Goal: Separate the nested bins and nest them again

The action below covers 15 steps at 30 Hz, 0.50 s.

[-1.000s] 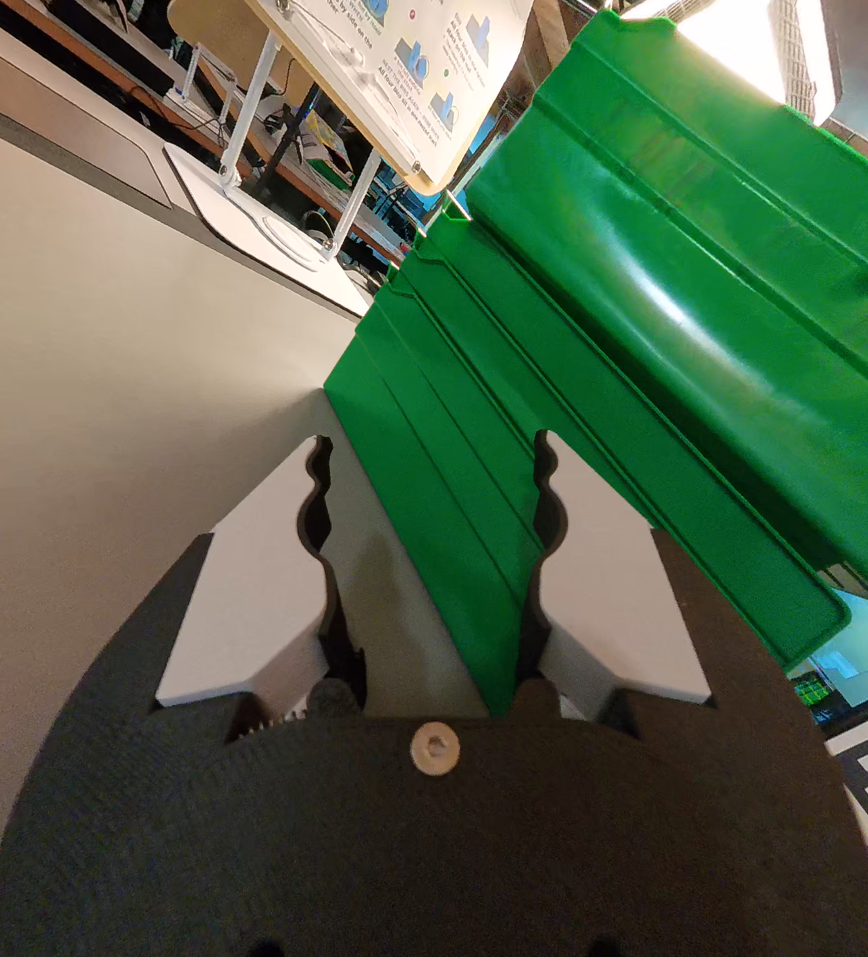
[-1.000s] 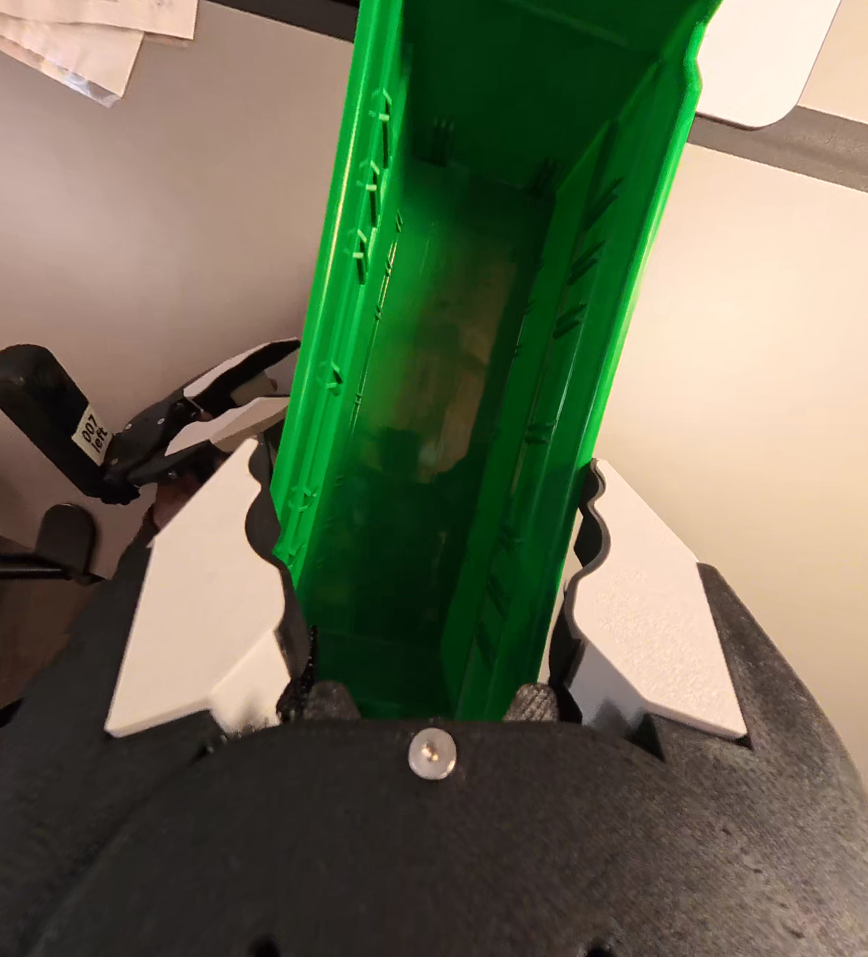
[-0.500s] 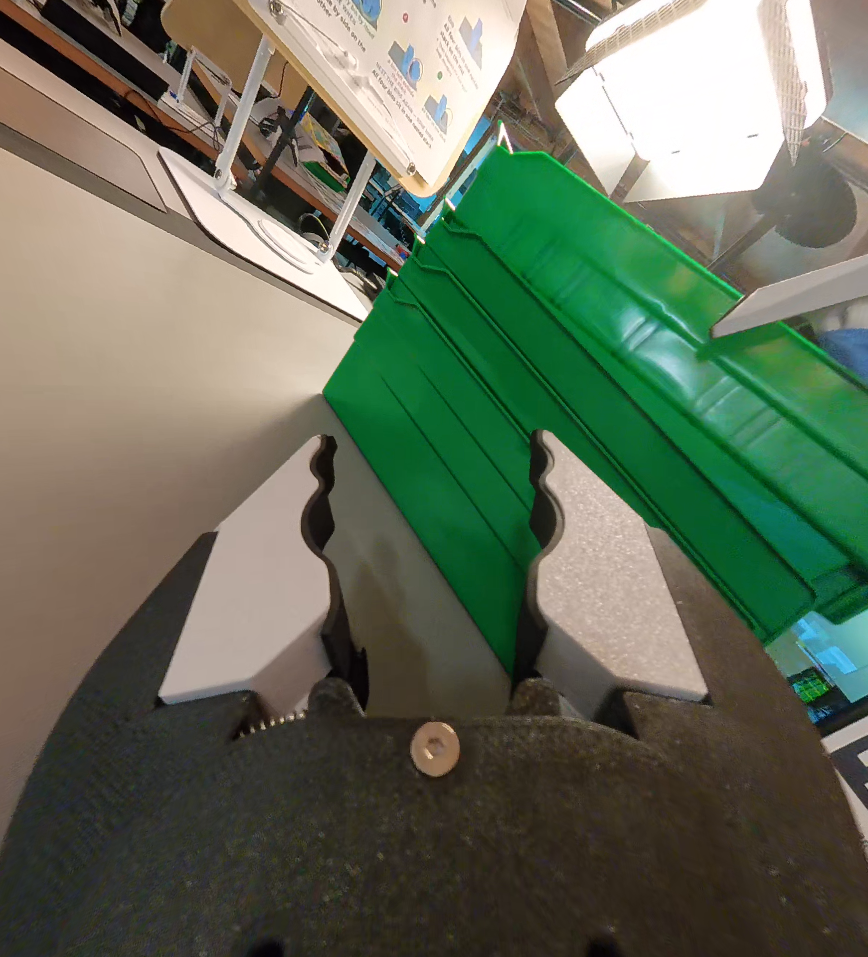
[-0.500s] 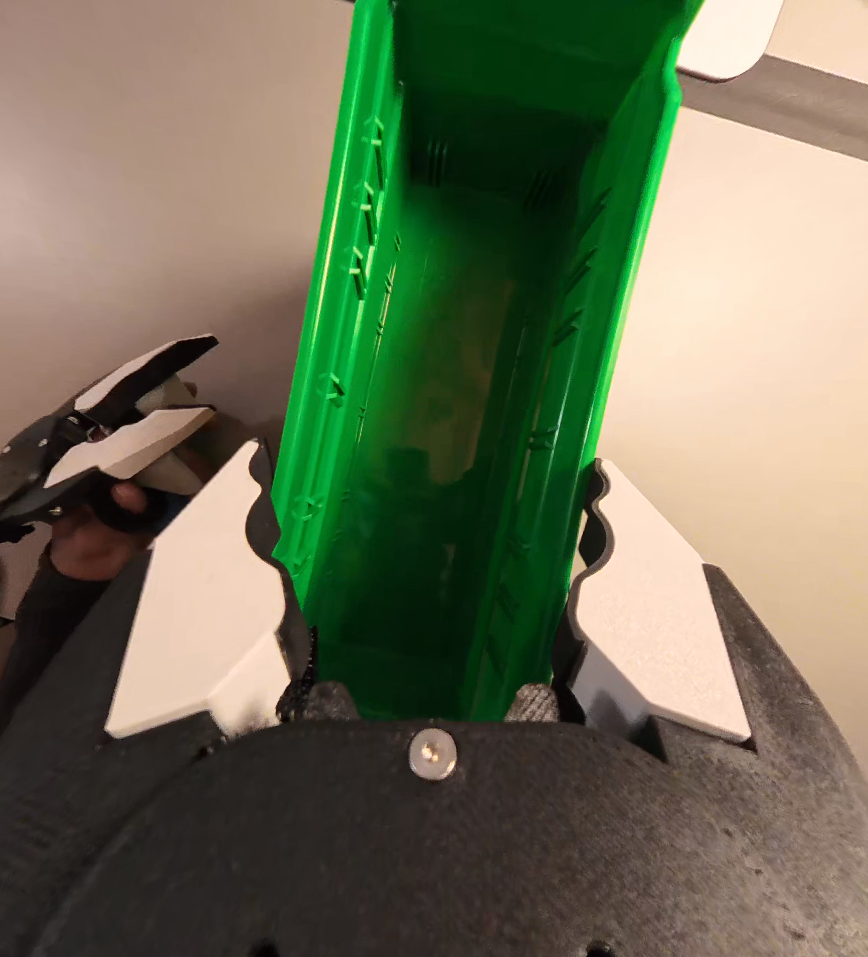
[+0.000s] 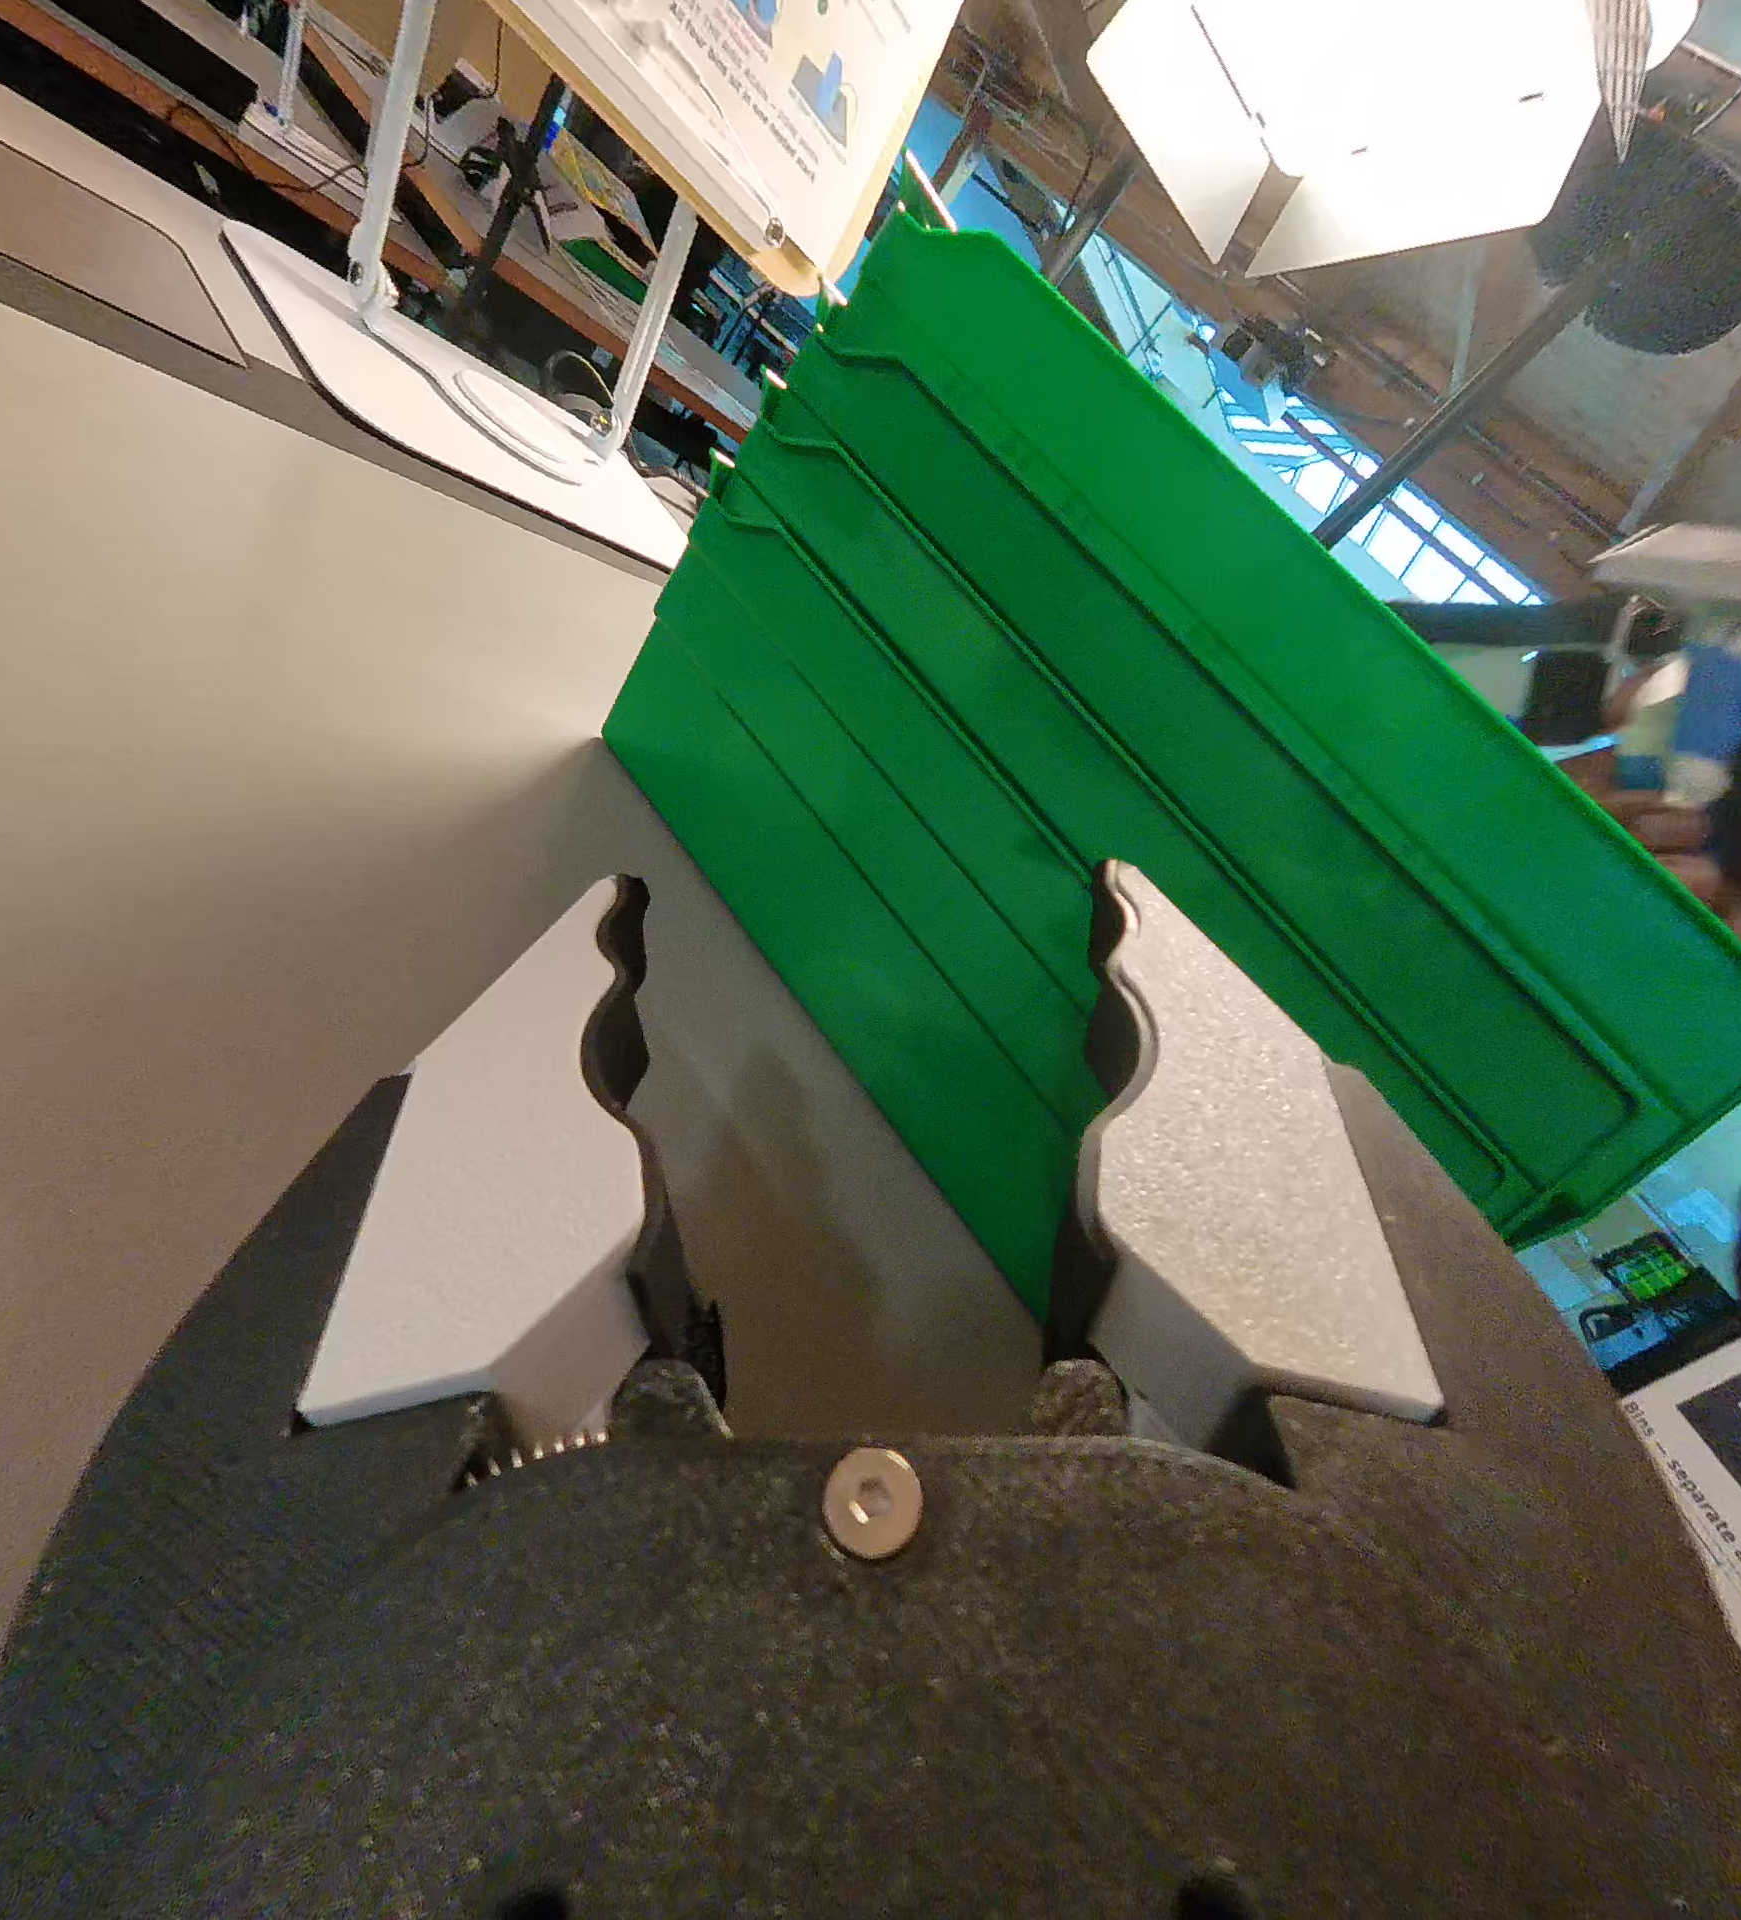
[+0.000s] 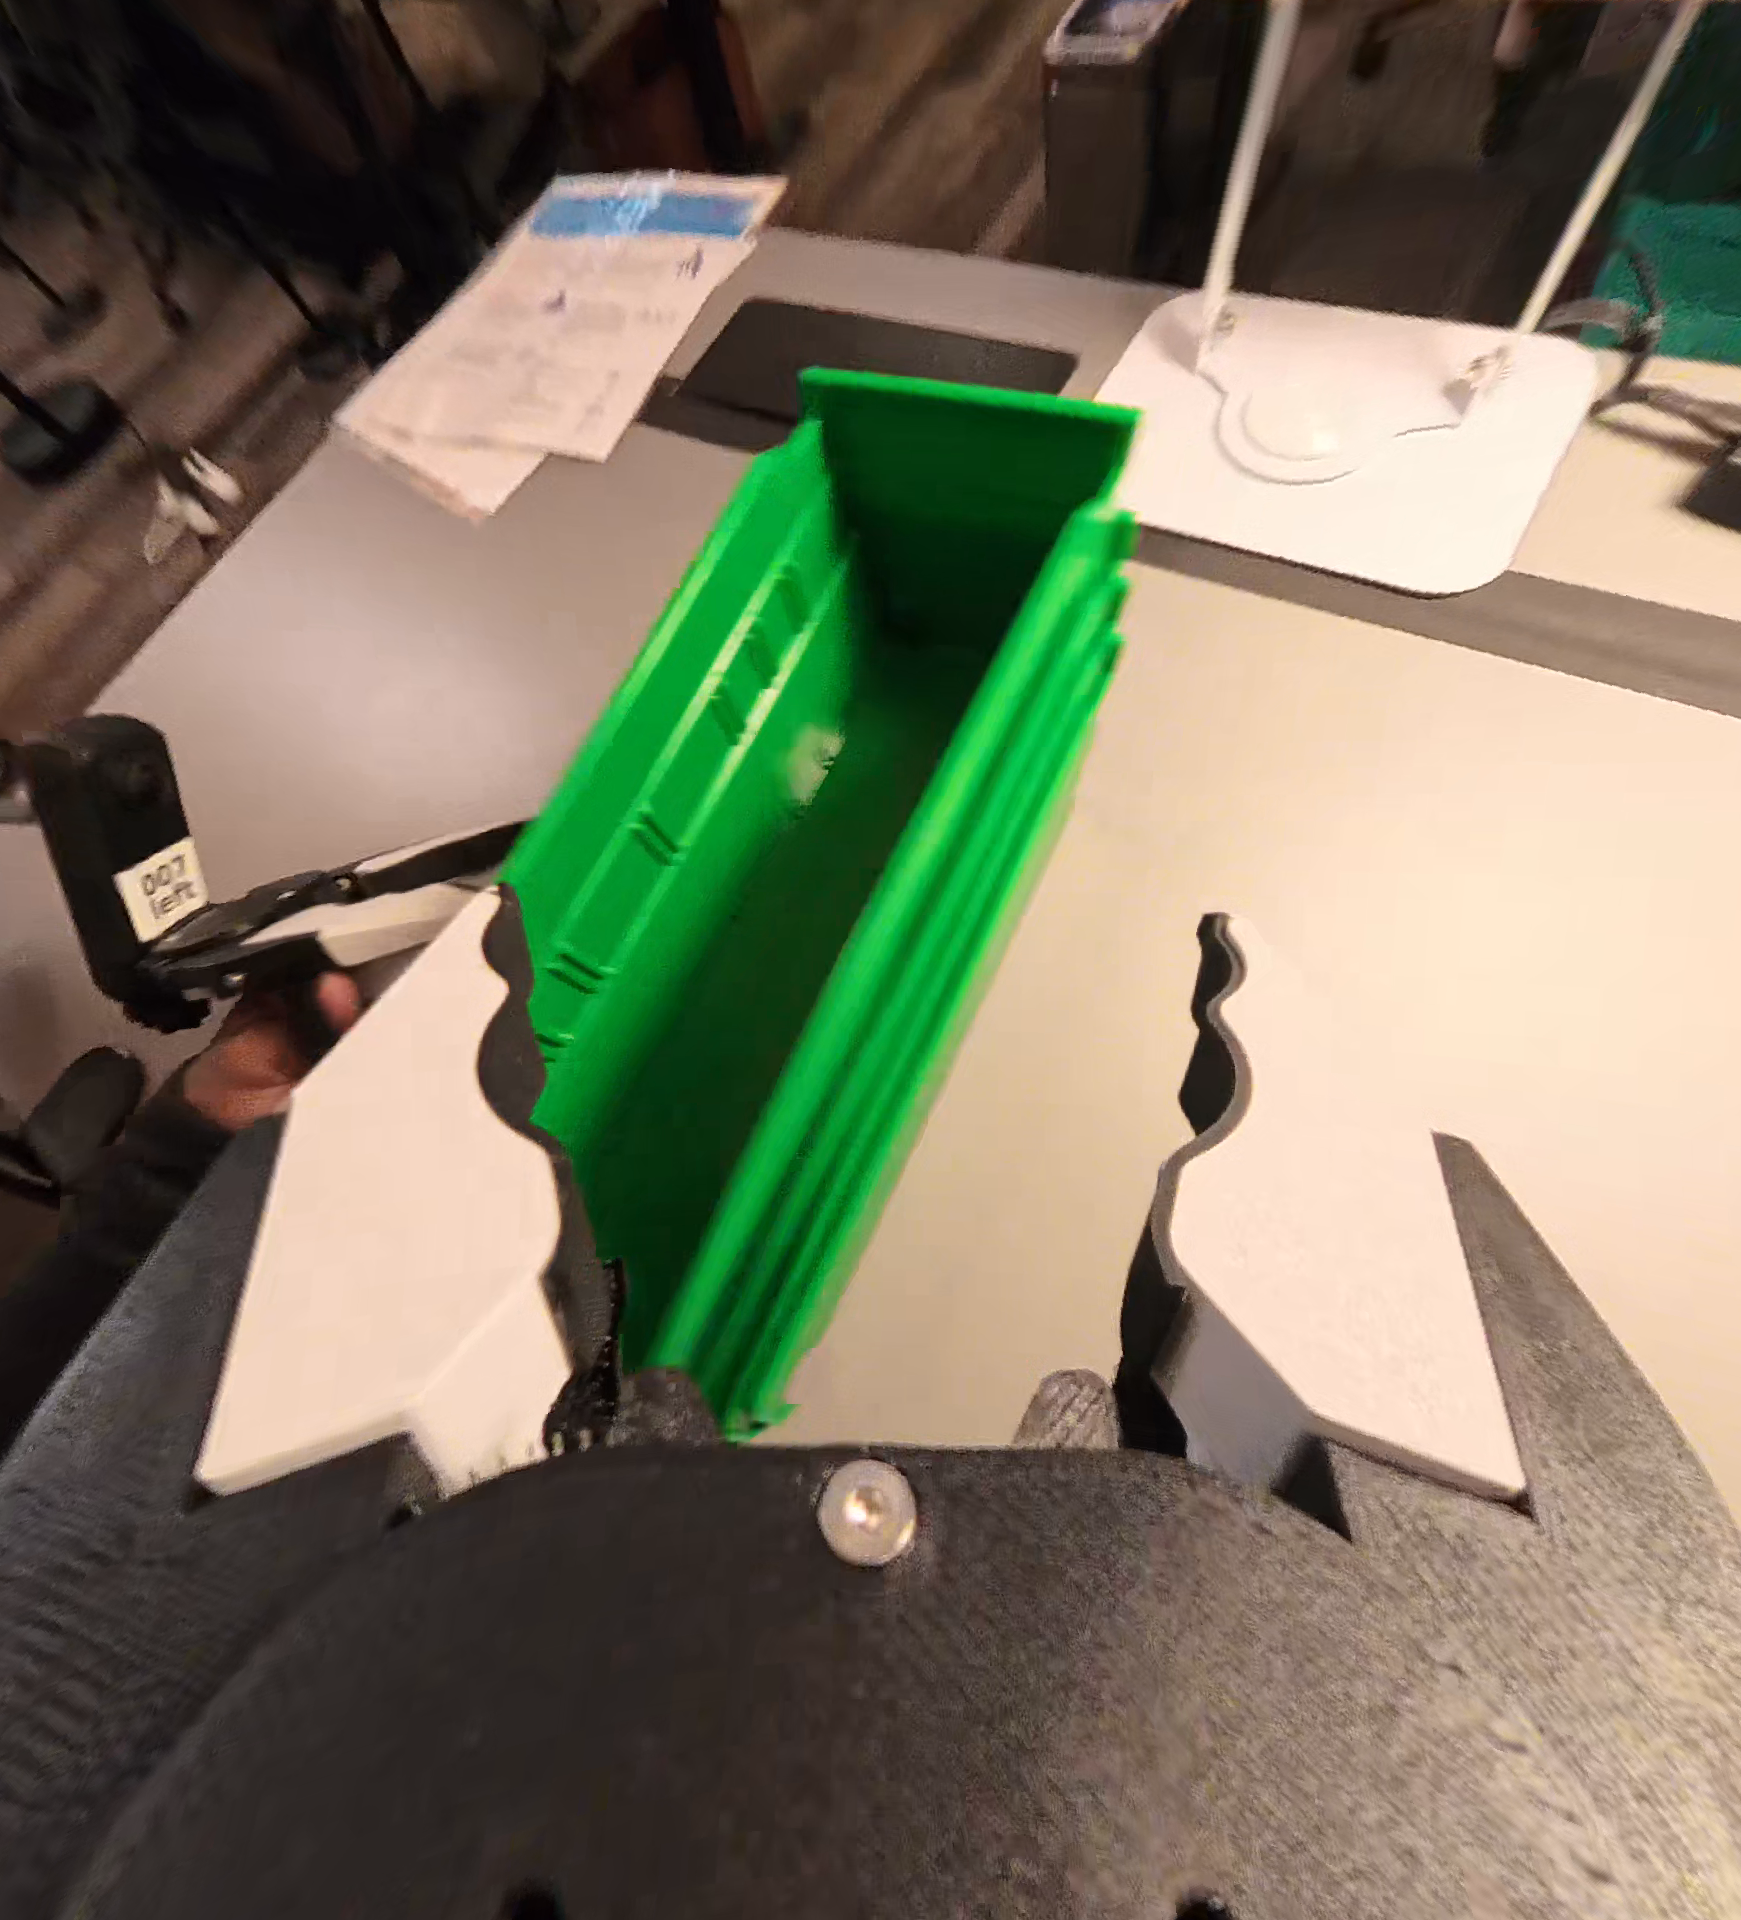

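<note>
Green nested bins (image 6: 845, 883) stand on grey table (image 6: 1365, 883). Your right gripper (image 6: 850, 925) spread wide above stack, gripping nothing. Your left gripper (image 5: 866, 894) open beside stack's side, empty.

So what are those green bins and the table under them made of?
The green bins look like moulded plastic, fairly glossy: thin walls, moulded ribs and soft highlights along the sides. The table seems a matte laminate or coated board in pale grey, smooth with no grain and only dull reflections; its core cannot be told.
</note>
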Tool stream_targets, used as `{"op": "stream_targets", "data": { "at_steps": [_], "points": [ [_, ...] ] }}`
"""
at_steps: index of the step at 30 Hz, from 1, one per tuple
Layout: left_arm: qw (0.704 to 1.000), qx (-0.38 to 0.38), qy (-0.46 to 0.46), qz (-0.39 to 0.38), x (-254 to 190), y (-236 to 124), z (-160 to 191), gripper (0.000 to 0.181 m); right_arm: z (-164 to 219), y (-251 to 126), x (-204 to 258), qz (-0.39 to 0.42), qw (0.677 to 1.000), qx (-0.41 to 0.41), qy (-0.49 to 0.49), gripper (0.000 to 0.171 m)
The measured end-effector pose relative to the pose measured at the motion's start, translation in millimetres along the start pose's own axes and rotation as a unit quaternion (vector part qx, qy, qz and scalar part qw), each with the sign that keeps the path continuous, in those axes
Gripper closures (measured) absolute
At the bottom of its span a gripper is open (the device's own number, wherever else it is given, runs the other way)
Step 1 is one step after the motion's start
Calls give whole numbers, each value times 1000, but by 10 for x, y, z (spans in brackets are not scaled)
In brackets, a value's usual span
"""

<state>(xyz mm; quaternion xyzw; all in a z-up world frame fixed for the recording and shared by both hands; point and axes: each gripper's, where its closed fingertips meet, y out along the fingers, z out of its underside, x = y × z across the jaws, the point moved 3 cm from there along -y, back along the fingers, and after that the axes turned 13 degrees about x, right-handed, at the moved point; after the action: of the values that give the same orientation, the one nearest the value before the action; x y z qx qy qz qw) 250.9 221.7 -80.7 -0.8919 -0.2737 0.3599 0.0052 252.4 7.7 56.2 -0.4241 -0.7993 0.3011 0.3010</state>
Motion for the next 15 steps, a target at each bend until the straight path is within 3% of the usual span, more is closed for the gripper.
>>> {"op": "stream_targets", "data": {
  "at_steps": [6, 11, 15],
  "points": [
    [998, -12, -38, 56, -107, -28, -5, 95, 452, -126, -1076, -75, 983, -143, 89, 58],
    [997, -4, -51, 59, -43, 47, -30, 95, 977, 279, -1739, -71, 988, -91, 102, 61],
    [1000, 20, 14, -16, 97, 145, -175, 95, 903, 480, -1811, -62, 992, -95, 47, 63]
  ]
}}
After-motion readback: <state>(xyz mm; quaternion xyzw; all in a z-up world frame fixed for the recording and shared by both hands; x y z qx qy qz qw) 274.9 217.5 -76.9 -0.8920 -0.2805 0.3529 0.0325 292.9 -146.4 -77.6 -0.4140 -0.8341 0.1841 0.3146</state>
